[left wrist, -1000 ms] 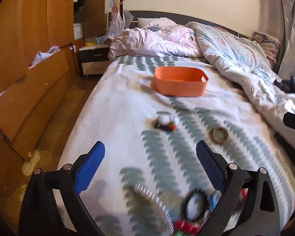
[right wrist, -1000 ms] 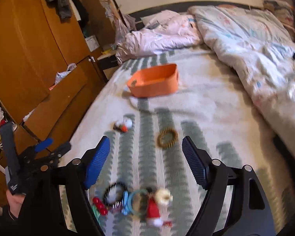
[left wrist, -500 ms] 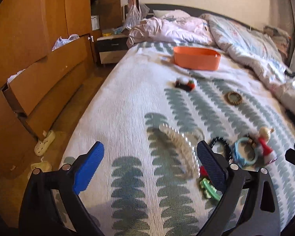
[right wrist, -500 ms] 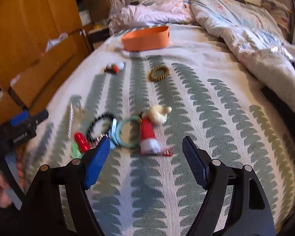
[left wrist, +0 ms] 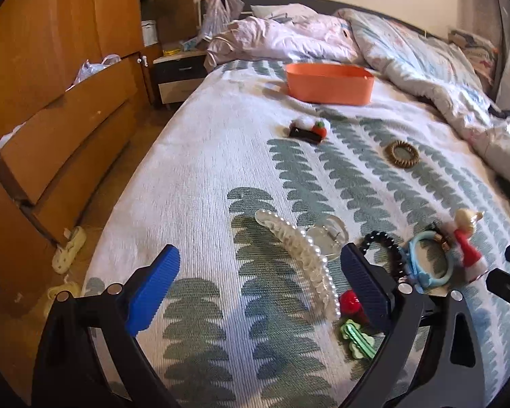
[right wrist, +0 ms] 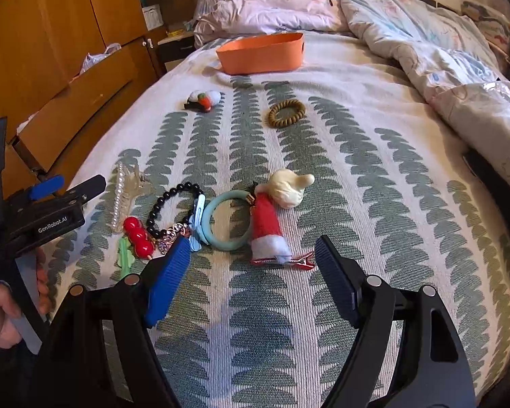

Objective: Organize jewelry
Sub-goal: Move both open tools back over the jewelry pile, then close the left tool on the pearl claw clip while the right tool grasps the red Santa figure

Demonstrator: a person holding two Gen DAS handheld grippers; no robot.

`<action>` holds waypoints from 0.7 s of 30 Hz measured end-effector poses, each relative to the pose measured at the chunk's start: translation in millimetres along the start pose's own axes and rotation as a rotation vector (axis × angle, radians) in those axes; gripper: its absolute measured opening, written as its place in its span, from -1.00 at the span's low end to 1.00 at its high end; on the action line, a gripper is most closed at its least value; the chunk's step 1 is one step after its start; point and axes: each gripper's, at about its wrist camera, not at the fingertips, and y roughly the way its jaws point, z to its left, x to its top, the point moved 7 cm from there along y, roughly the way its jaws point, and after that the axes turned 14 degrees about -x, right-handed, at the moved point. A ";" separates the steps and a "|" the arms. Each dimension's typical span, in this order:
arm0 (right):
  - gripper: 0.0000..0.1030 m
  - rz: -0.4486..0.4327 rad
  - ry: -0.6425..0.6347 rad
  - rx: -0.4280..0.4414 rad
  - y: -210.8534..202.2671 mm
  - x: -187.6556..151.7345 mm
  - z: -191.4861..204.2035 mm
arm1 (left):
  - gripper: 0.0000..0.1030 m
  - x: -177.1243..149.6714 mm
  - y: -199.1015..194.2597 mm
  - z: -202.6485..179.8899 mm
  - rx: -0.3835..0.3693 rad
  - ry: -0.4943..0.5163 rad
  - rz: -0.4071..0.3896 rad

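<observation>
Jewelry pieces lie clustered on the near part of the bedspread (right wrist: 357, 156): pearl hair claw (left wrist: 302, 251), black bead bracelet (right wrist: 173, 204), teal ring (right wrist: 227, 221) and Santa clip (right wrist: 272, 224), with red beads (right wrist: 137, 233) and a green clip (right wrist: 124, 255) at the near left. Farther off sit a brown coil tie (right wrist: 286, 113) and a pom-pom clip (right wrist: 204, 99), and the orange bin (right wrist: 261, 54) stands far beyond them. Left gripper (left wrist: 258, 289) hovers wide open over the hair claw, holding nothing. Right gripper (right wrist: 253, 278) is wide open too, empty, just near of the Santa clip.
</observation>
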 end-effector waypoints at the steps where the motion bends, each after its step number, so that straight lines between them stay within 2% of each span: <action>1: 0.51 0.000 -0.005 -0.013 2.1 -1.0 0.0 | 0.83 -0.1 2.5 -0.3 0.008 0.010 0.005; 6: 0.51 0.005 0.006 -0.011 6.4 -0.4 -2.2 | 0.83 2.8 14.3 0.8 -0.003 -0.009 0.020; 11: 0.50 0.011 0.007 -0.008 7.8 -0.3 -3.4 | 0.83 6.2 19.9 -8.4 0.007 0.031 0.020; 21: 0.48 0.040 0.003 -0.001 19.1 -1.6 -0.8 | 0.83 5.7 35.9 -13.5 -0.007 0.041 0.071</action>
